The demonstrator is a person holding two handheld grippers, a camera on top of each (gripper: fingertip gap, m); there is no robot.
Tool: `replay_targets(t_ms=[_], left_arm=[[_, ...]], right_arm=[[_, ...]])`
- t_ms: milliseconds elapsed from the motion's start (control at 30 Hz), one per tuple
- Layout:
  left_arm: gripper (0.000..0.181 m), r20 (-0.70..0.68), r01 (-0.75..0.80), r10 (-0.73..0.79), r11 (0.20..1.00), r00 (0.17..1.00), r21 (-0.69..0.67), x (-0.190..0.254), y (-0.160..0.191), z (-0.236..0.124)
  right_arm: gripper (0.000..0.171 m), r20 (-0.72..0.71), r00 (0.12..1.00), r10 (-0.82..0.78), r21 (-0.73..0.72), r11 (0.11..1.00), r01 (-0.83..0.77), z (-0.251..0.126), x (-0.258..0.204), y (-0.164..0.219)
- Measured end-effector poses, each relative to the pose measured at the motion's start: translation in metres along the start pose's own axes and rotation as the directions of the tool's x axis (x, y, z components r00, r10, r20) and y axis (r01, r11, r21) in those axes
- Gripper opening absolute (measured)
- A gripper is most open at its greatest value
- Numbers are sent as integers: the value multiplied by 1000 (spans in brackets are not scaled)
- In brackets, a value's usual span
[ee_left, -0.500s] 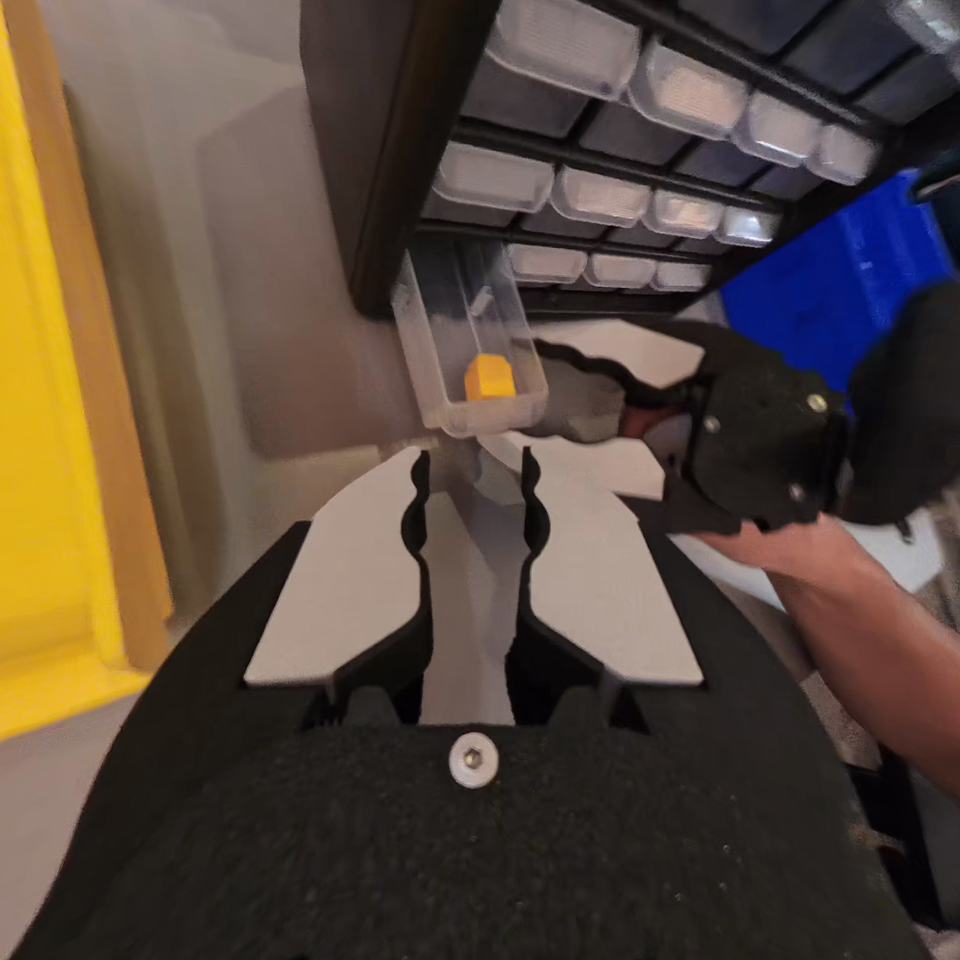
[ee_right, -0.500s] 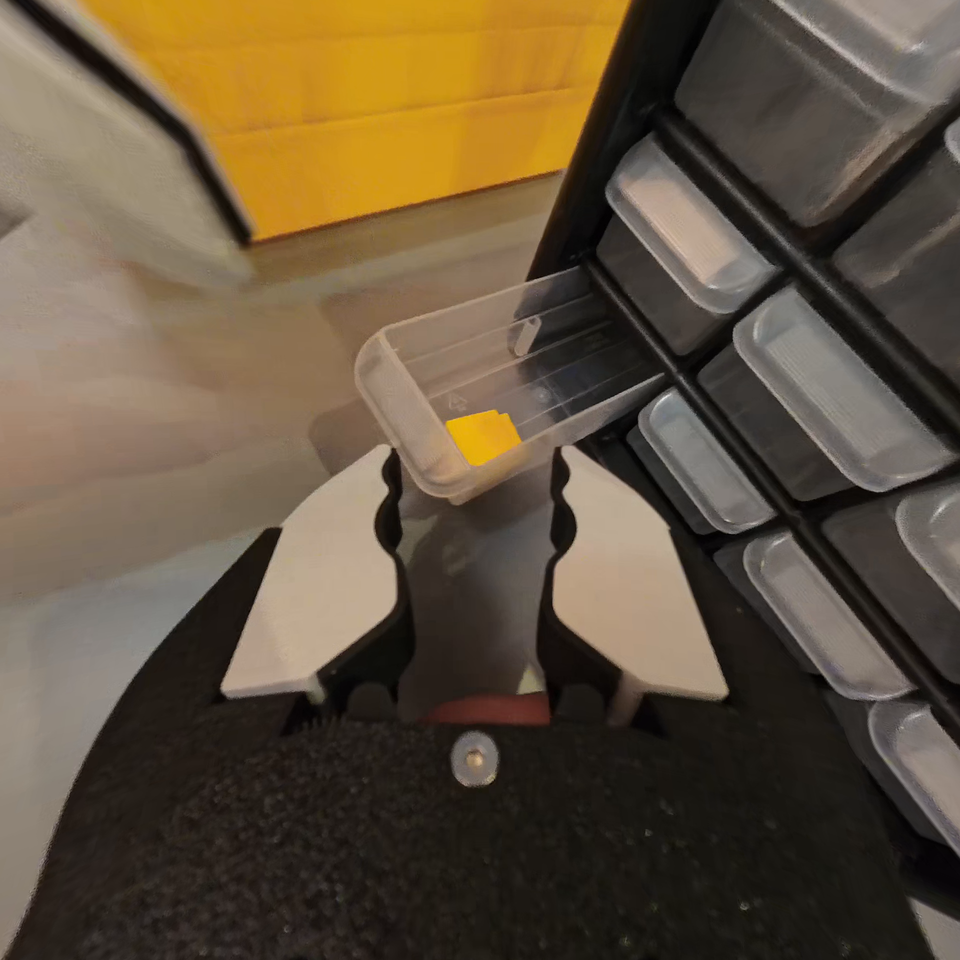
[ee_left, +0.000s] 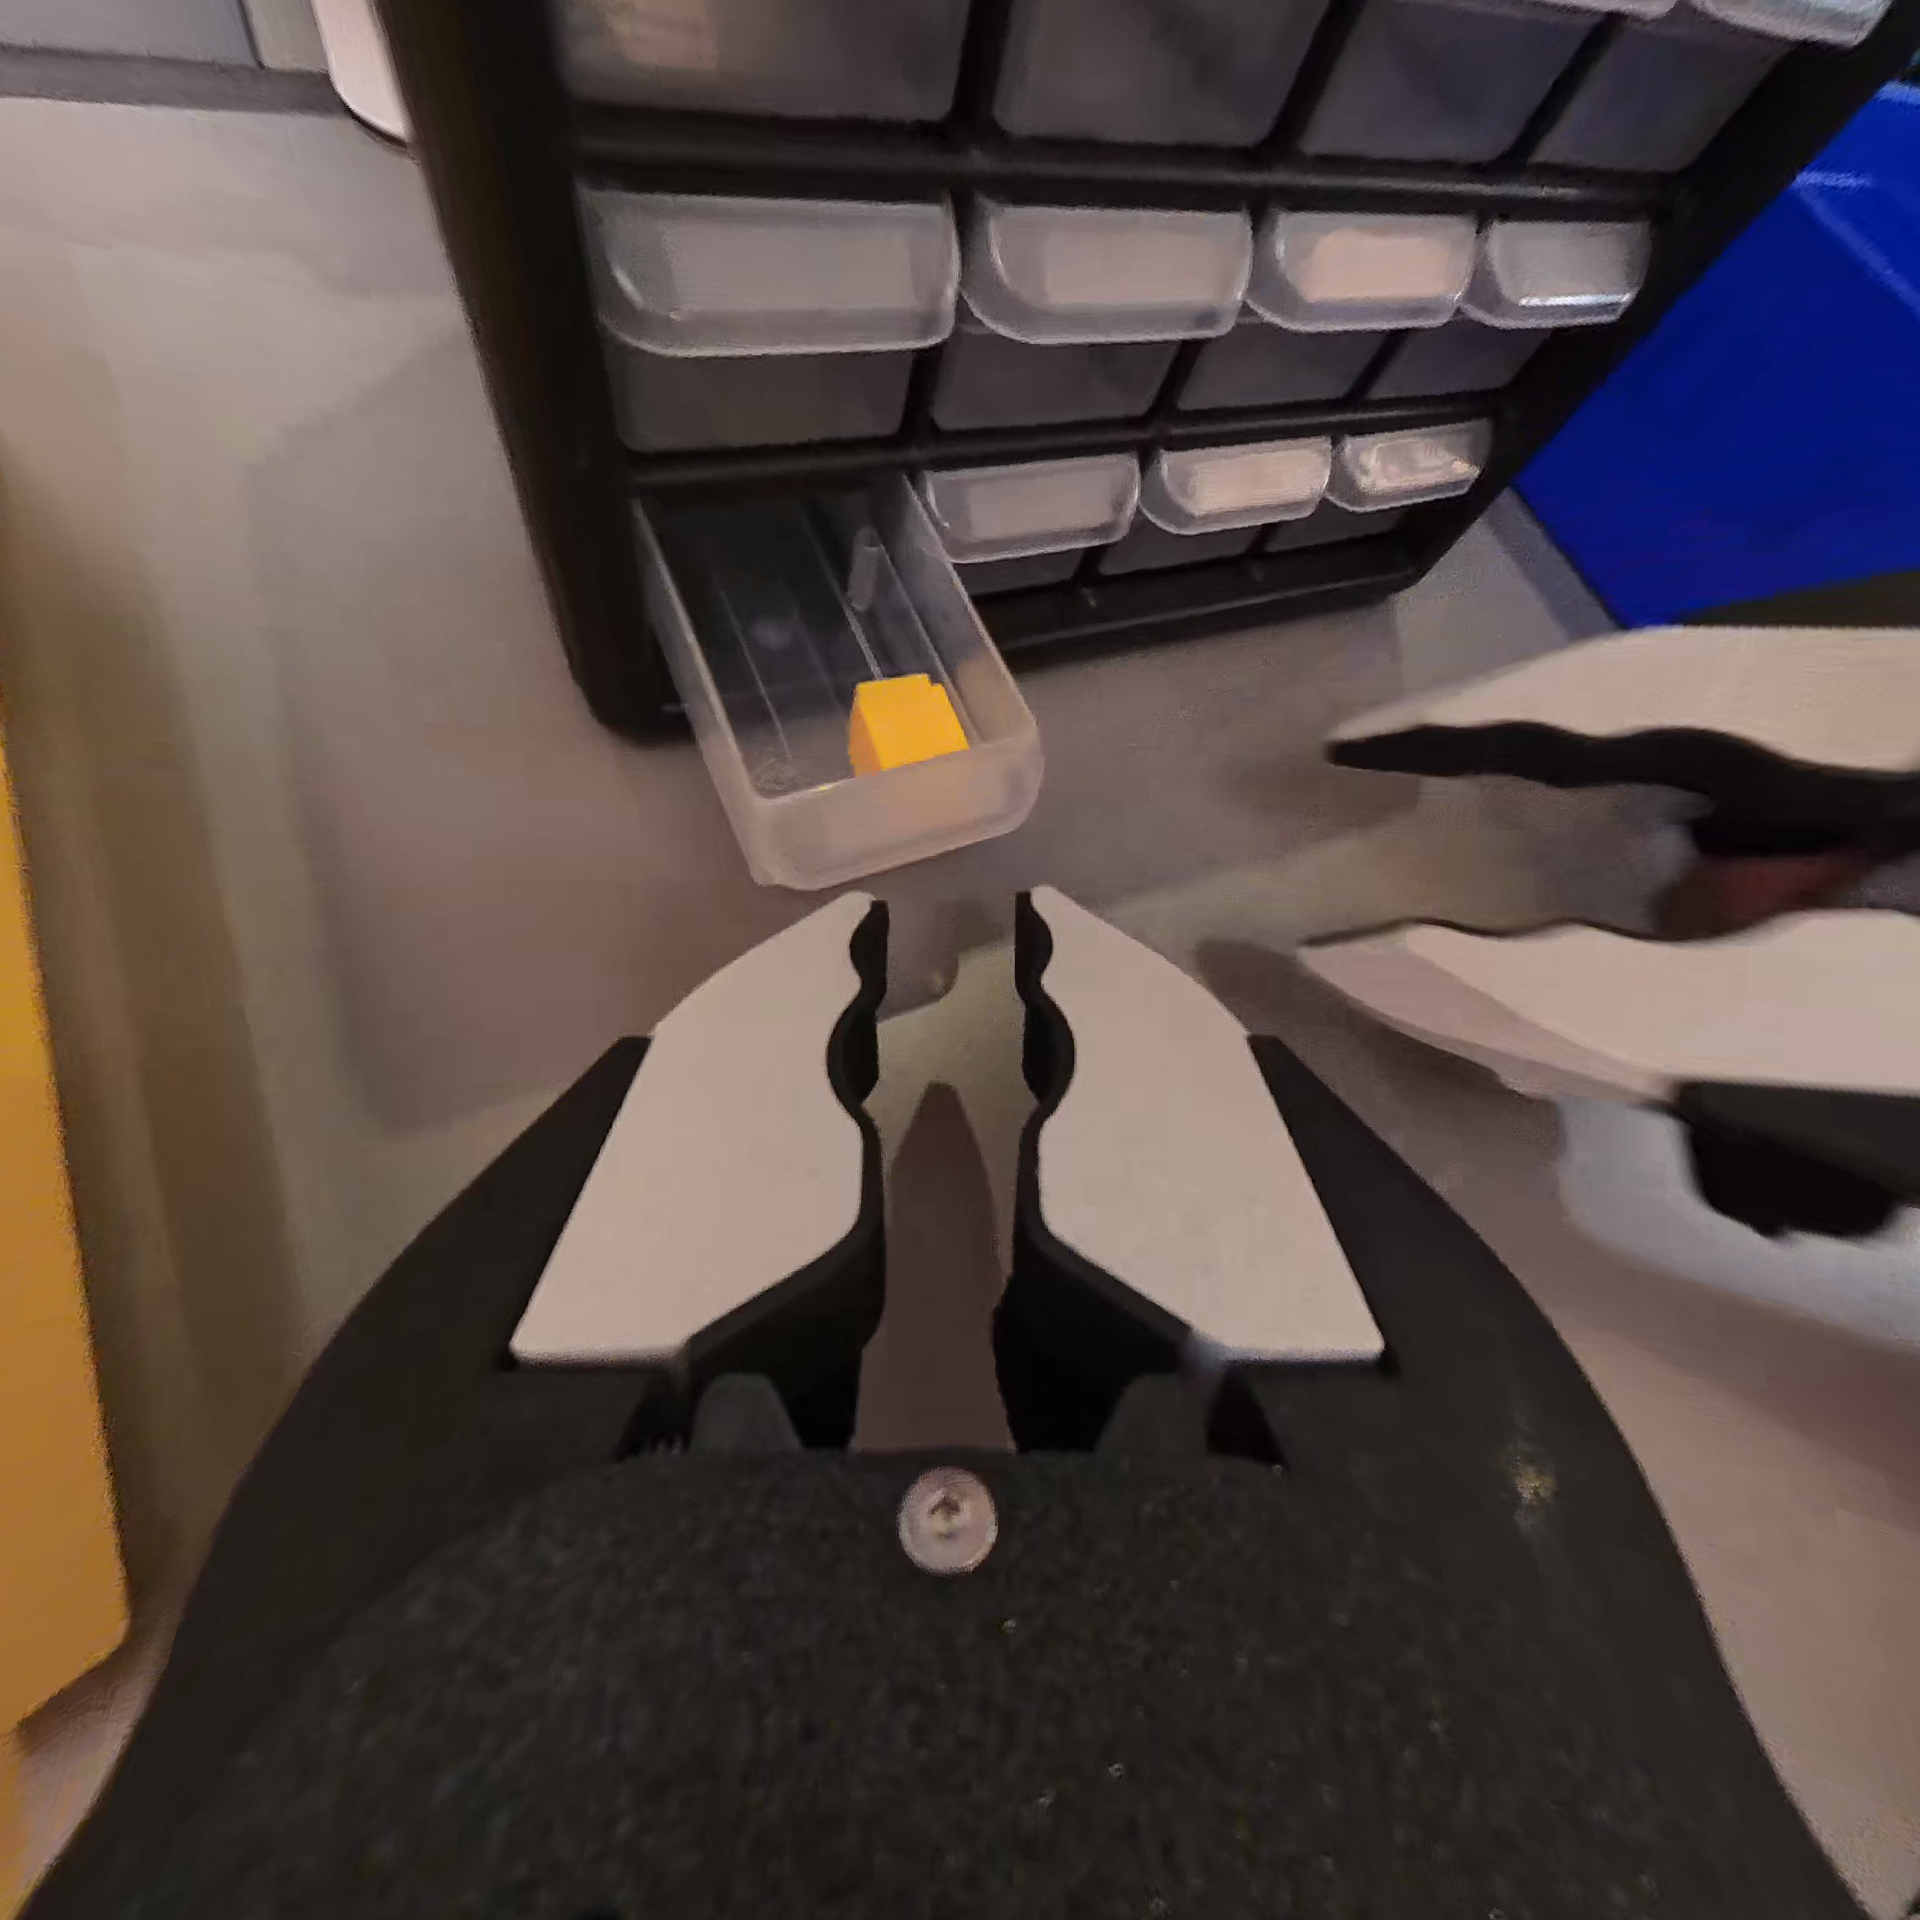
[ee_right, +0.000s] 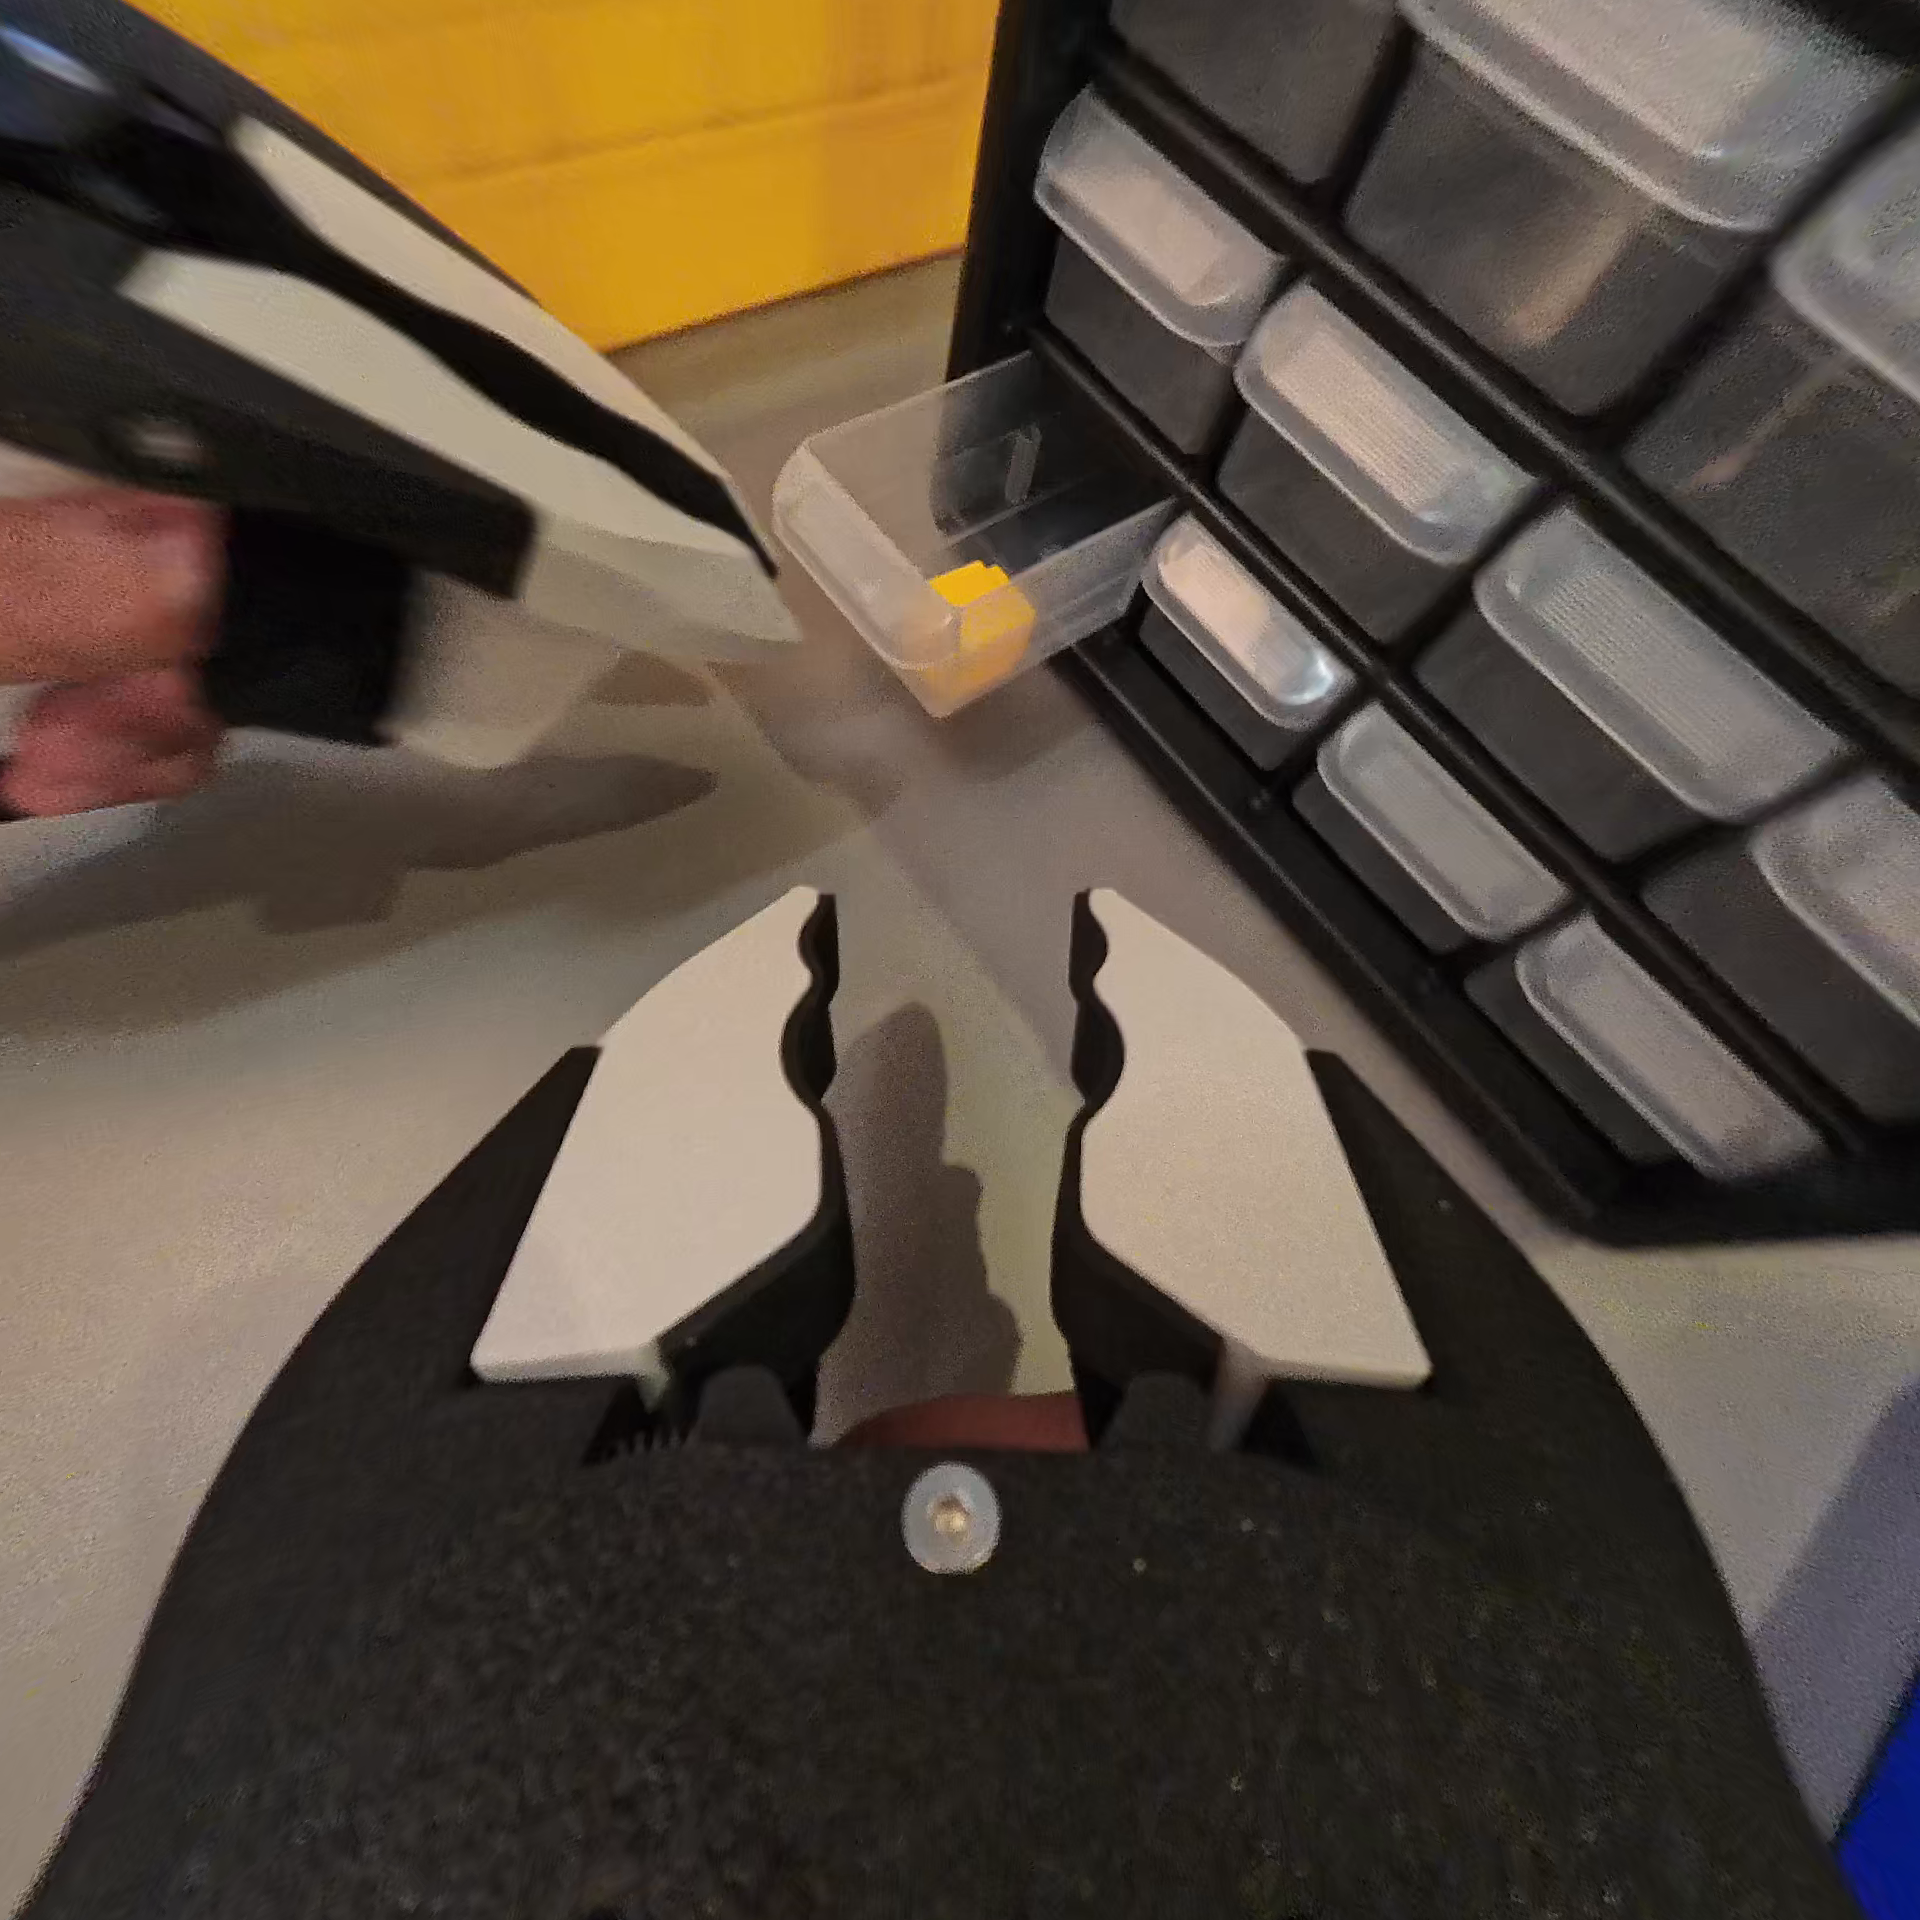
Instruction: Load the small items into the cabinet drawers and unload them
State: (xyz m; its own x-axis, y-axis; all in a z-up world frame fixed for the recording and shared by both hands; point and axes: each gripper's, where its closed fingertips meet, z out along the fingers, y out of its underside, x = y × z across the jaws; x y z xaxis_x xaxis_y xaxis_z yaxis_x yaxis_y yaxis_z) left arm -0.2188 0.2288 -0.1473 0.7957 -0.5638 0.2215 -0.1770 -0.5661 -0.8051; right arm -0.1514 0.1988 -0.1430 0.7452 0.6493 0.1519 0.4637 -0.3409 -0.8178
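Right gripper [ee_right: 951,914] is backing off from the clear plastic pulled-out drawer [ee_left: 894,810]: half a second back its fingertips were right at the drawer's front lip, now it is sitting well apart over the grey tabletop [ee_left: 312,831], fingers spread with nothing between them. Left gripper [ee_left: 948,914] is lining up square on the drawer, tips just short of the front wall, fingers parted by a narrow gap, holding nothing (it was angled and further left before). Small yellow plastic block [ee_left: 906,722] is lying inside the drawer at its front end, unchanged. The drawer is staying pulled out of the bottom-left slot of the black multi-drawer cabinet [ee_left: 499,416]. Reading this as a hand-over: loading looks done, and the left one is likely taking over, either pushing the drawer shut or reaching for the block.
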Motion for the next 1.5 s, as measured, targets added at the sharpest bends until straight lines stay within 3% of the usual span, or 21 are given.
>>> replay_targets(t_ms=[267, 533, 600, 767, 867, 1000, 1200, 1500], left_arm=[[21, 134, -60, 65, 997, 989, -45, -10, -15, 35], [15, 151, -2, 10, 999, 988, -52, -22, -38, 62], [24, 151, 2, 7, 998, 989, -57, -21, -32, 62], [29, 60, -2, 5, 999, 998, -50, 9, 0, 17], [52, 22, -59, 58, 997, 998, 54, 26, 13, -32], [67, 126, -159, 139, 972, 982, 170, 12, 32, -73], [71, 54, -78, 67, 972, 996, 223, 6, 28, -80], [69, -6, -54, 58, 968, 998, 245, 17, 26, -82]], right_arm=[[41, -98, 995, 26, 185, 983, -7, -82, -2, 22], [39, -90, 990, 107, 259, 963, -80, -96, -6, 35], [38, -100, 986, 133, 301, 949, -97, -101, -4, 33], [38, -159, 980, 116, 348, 936, -54, -112, 3, 33], [36, -160, 979, 130, 355, 933, -66, -112, 7, 37], [36, -120, 967, 223, 358, 918, -168, -112, 16, 40], [37, -74, 939, 337, 321, 899, -297, -105, 24, 47], [39, -152, 957, 248, 359, 916, -180, -113, 19, 43]])
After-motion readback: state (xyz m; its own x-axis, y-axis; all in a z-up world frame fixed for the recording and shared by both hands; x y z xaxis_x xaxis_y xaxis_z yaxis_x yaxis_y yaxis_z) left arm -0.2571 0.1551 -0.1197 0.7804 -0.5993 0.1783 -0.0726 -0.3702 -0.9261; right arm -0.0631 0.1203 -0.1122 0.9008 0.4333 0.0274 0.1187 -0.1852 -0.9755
